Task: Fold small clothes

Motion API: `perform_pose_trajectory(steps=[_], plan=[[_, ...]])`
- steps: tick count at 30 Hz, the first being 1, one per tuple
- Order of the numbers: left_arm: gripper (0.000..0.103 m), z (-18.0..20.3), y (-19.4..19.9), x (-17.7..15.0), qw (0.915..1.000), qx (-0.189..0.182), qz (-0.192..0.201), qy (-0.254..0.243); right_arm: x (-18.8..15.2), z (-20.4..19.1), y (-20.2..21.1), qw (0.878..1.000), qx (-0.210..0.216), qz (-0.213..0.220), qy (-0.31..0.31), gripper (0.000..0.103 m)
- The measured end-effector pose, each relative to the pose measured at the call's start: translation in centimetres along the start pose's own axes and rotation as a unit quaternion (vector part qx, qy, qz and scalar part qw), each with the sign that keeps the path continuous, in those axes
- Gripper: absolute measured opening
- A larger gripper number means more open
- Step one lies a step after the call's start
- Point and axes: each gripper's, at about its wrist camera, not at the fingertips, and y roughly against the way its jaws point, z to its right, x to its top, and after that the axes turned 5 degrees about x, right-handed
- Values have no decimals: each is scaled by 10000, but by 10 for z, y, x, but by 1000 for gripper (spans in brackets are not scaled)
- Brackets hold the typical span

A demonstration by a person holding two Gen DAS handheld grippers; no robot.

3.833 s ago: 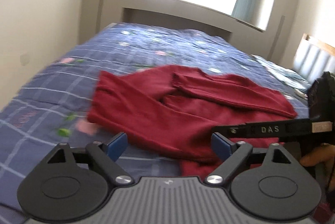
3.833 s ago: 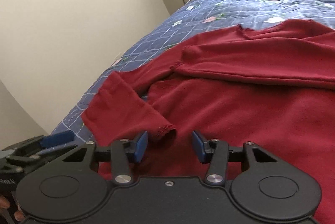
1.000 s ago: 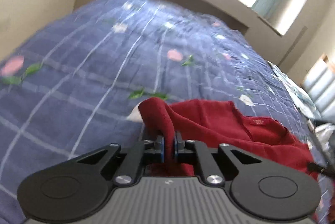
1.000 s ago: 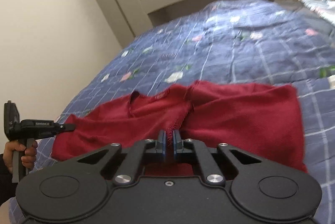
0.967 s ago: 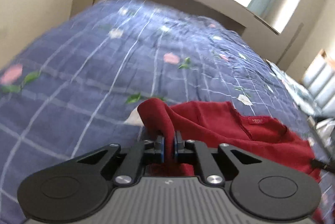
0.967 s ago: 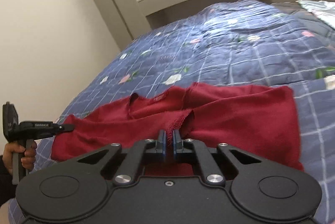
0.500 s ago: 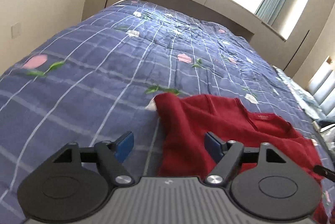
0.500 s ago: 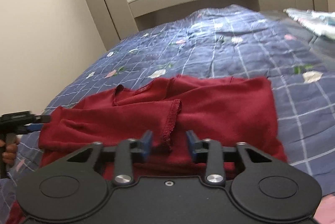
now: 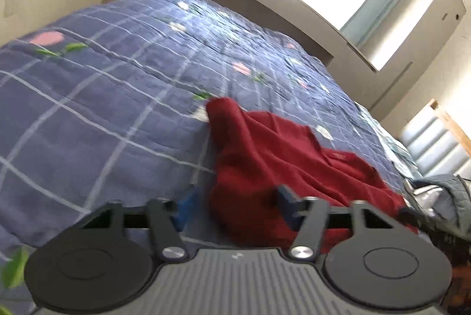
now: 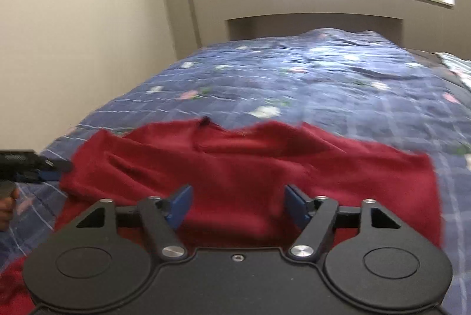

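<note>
A dark red knit top point(image 10: 247, 164) lies spread on the blue checked bedspread point(image 10: 338, 79), folded over itself with its neckline facing the far side. My right gripper point(image 10: 238, 207) is open and empty, just above the near edge of the top. In the left wrist view the top point(image 9: 265, 150) lies in a rumpled ridge, one corner peaked up. My left gripper point(image 9: 234, 204) is open and empty at the top's left end. The left gripper also shows in the right wrist view point(image 10: 35, 166) at the top's left edge.
The bedspread point(image 9: 103, 97) stretches wide on the left and far side. A wall and window ledge point(image 10: 312, 5) stand beyond the bed. A padded headboard point(image 9: 435, 144) and grey bedding point(image 9: 441, 191) lie to the right in the left wrist view.
Both grippers were shut on the red top a second ago, opened and let it fall. Since then both have drawn back a little and opened wider.
</note>
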Motion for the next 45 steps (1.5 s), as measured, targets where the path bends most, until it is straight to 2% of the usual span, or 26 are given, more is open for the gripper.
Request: perform_pose_trajectory(steps=[1,3,8,12,16,17,18,19,20,21,28,32,33,35,36,37,39,41,43,45], plan=[[44,3,-1,-2,10000,60,-21,-60,8,-5,-7,9999,116,-15,75,75],[43,7,1,-7,9996,181,53,-195,28,-20,-26,9990,322,-46,298,75],[39,2,6,-12,9998,155,104,102,76,-62,-91,9919,1070,-315,604,73],[28,2,3,-12,9996,179,25,206,102,-107,-145,9789,1690,-821,808,64],[18,-1,4,-13,9990,124,-6,418,113,-150,-188,9613,2242,-1299,938,62],[17,-2,4,-13,9988,103,3,468,113,-159,-197,9581,2250,-1445,1023,62],[14,-2,6,-13,9987,78,17,512,113,-167,-205,9569,2206,-1521,1121,55],[12,-3,7,-13,9985,64,20,542,111,-176,-212,9554,2146,-1591,1257,28],[12,-2,9,-13,9983,58,19,576,110,-181,-217,9547,2076,-1639,1365,7],[11,-2,11,-13,9981,57,28,612,108,-186,-223,9556,1902,-1700,1477,0],[8,-4,25,-14,9929,177,123,1168,98,-192,-223,9650,1418,-1283,1792,0],[9,-9,20,-15,9919,350,-62,1218,90,-192,-230,9664,1318,-1271,1803,0],[12,-9,19,-15,9921,346,-106,1200,88,-192,-231,9651,1336,-1298,1843,1],[20,-8,24,-16,9929,394,-109,1119,88,-190,-226,9657,1397,-1251,1794,17],[32,-7,28,-18,9936,426,-76,1046,90,-187,-220,9675,1376,-1193,1755,36],[46,-7,32,-19,9941,454,-41,980,92,-182,-213,9688,1344,-1133,1749,51],[57,-8,40,-21,9946,493,23,913,96,-169,-190,9705,1273,-958,1807,60],[61,-10,45,-22,9944,556,82,898,96,-151,-162,9730,1097,-836,1852,69],[72,-11,47,-21,9935,632,172,932,90,-131,-134,9762,787,-715,1889,81],[79,-7,46,-17,9926,754,273,917,76,-108,-99,9790,369,-547,1930,88]])
